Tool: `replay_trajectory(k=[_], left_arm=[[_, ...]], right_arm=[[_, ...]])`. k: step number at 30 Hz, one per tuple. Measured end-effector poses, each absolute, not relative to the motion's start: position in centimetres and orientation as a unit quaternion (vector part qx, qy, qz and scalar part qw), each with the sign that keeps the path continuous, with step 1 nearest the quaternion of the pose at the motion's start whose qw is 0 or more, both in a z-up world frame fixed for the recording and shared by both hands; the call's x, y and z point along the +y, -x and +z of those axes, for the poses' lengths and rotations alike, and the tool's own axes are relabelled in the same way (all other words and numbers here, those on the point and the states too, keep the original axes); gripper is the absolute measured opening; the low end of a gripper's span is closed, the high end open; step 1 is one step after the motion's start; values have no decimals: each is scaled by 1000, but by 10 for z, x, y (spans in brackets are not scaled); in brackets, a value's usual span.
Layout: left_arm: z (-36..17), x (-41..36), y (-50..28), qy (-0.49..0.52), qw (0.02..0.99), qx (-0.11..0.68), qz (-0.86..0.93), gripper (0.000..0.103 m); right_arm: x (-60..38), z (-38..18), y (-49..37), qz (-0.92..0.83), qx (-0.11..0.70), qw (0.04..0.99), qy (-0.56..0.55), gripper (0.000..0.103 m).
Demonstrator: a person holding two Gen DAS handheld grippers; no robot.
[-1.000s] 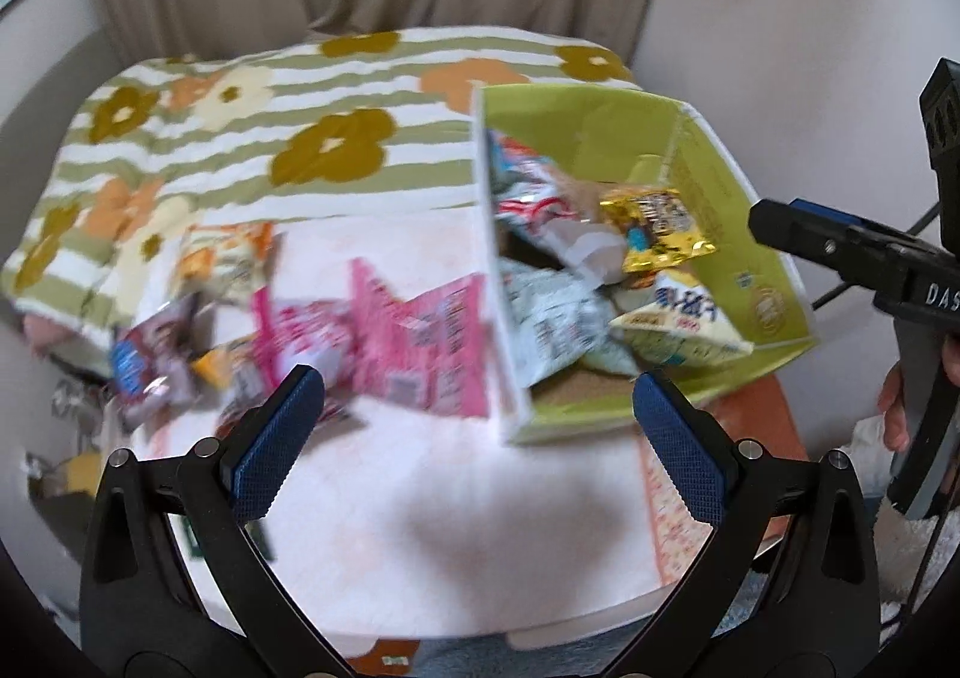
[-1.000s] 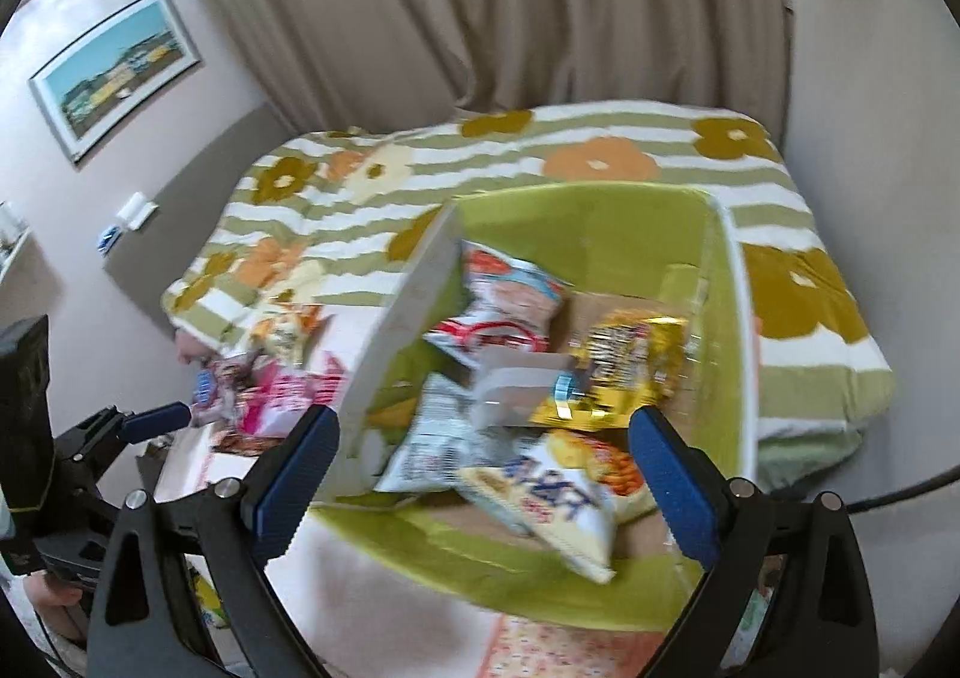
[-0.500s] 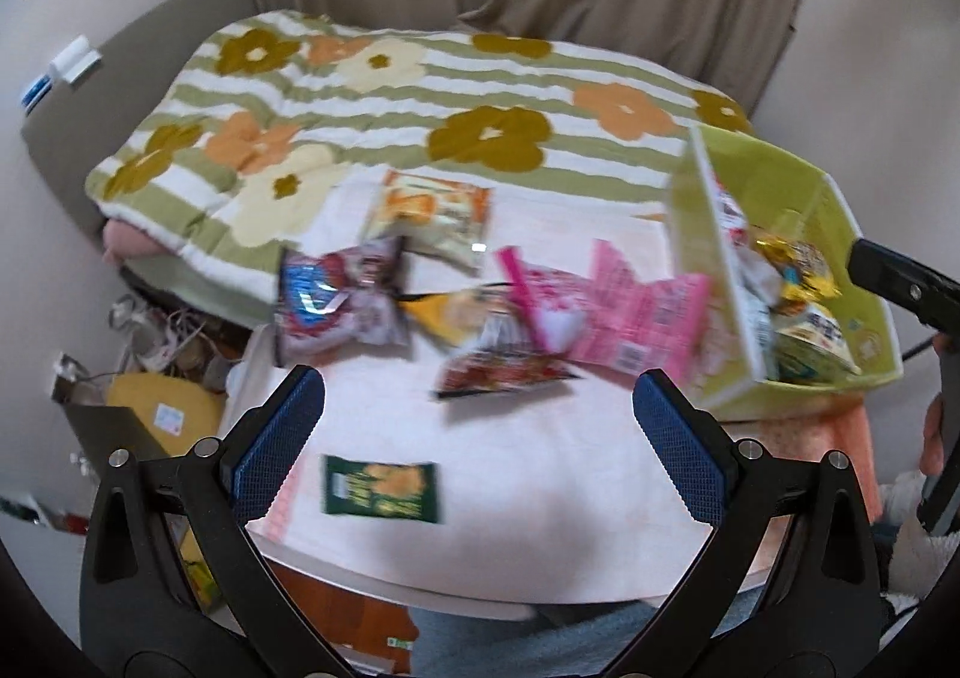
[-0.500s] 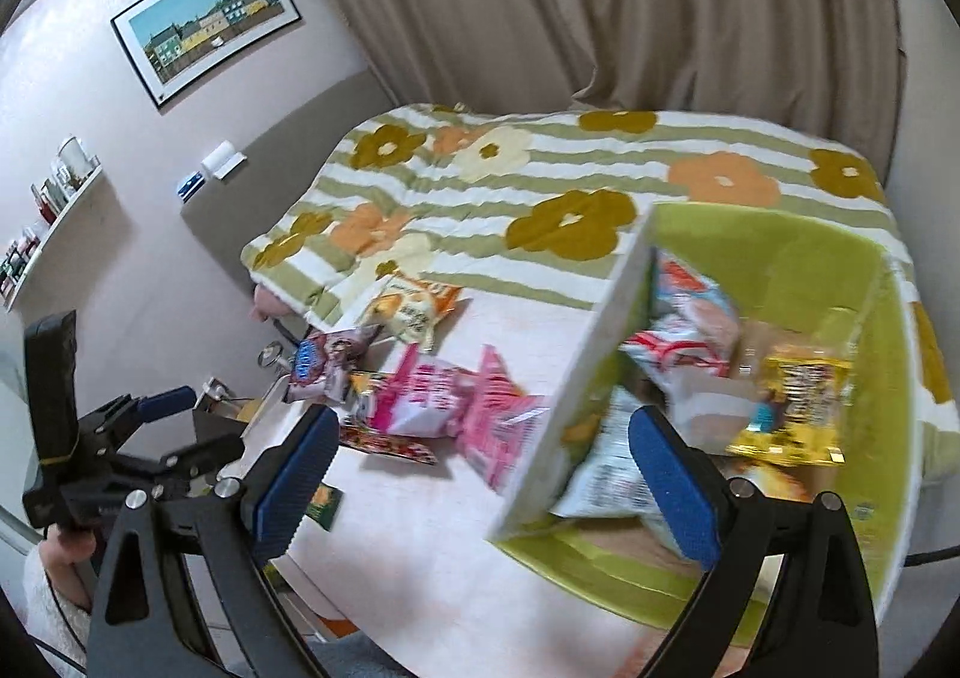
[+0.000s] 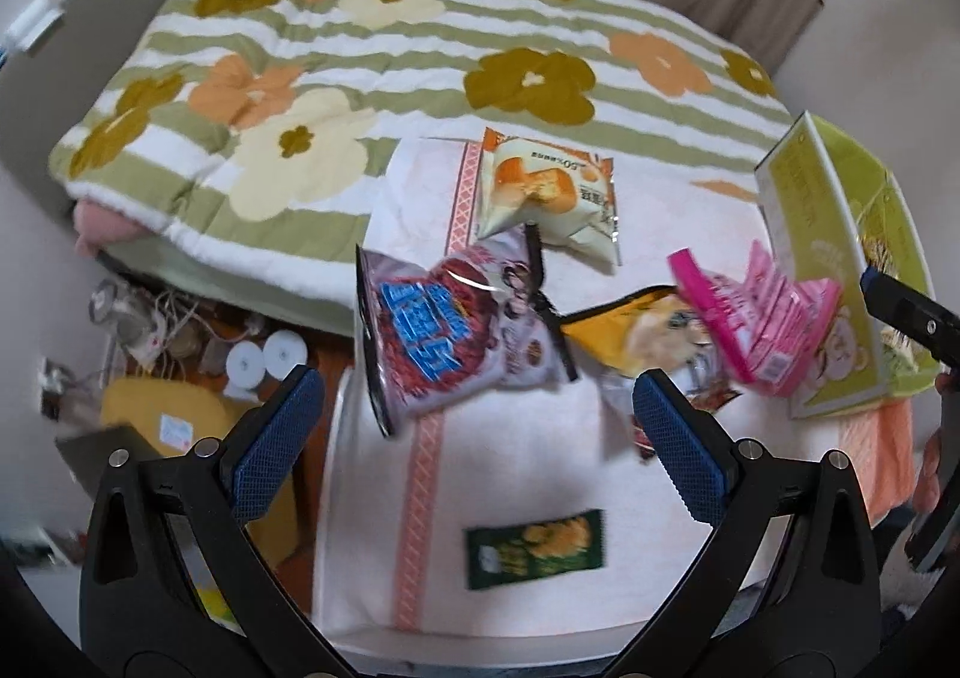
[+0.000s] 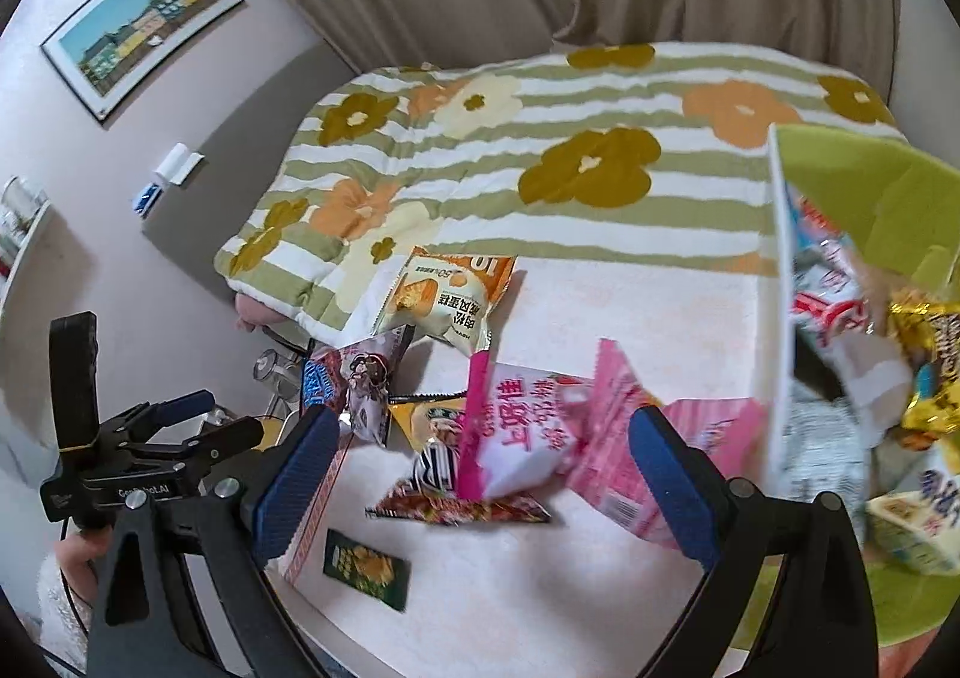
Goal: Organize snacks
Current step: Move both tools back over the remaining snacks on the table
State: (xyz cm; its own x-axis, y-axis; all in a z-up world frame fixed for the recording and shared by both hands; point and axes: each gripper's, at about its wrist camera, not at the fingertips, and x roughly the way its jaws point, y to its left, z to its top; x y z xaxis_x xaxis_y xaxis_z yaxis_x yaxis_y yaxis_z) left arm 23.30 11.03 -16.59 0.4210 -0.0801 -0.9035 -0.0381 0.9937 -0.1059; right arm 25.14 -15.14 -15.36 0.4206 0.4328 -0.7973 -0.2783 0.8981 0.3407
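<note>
My left fingers [image 5: 477, 432] stood wide apart with nothing between them, their blue pads ribbed and rubbery on black plastic arms. My right fingers [image 6: 480, 477] were just as wide and just as empty.

Just above my left fingers, at frame centre, lay a puffy purple-and-red bag [image 5: 444, 330] with glossy, crinkled film. Below it, lower centre, sat a small flat dark green packet [image 5: 534, 549]. Toward centre right were a yellow bag [image 5: 636, 336] and two bright pink packets [image 5: 762, 324] with crimped edges, leaning against the wall of the green cardboard box [image 5: 804, 234] at the right edge. Higher up, a cream-and-orange cake packet [image 5: 549, 195] lay flat and pillowy.

All of these rested on the table [image 5: 516, 468], covered in a soft white cloth with a pink woven band. Behind it, the bed carried a quilted blanket [image 5: 360, 66] of green stripes and big flowers.

In the right view the box [image 6: 876, 210] at the far right already held several shiny packets [image 6: 924, 354]. So I judged the job about half done: six or so snacks were still loose on the table, waiting to go in.
</note>
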Motion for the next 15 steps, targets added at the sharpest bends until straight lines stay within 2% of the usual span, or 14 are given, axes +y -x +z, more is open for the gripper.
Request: replay_trajectory(k=[3,11,15], left_arm=[[-175,113,-250,17,835,548,-48,102],[-212,90,-281,-200,778,570,-174,102],[-232,79,-290,-269,754,561,-208,102]], right_arm=[[-136,-166,-259,190,506,837,-84,96],[-120,-194,-269,130,537,828,-95,96],[-115,-206,-271,105,547,827,-83,96]])
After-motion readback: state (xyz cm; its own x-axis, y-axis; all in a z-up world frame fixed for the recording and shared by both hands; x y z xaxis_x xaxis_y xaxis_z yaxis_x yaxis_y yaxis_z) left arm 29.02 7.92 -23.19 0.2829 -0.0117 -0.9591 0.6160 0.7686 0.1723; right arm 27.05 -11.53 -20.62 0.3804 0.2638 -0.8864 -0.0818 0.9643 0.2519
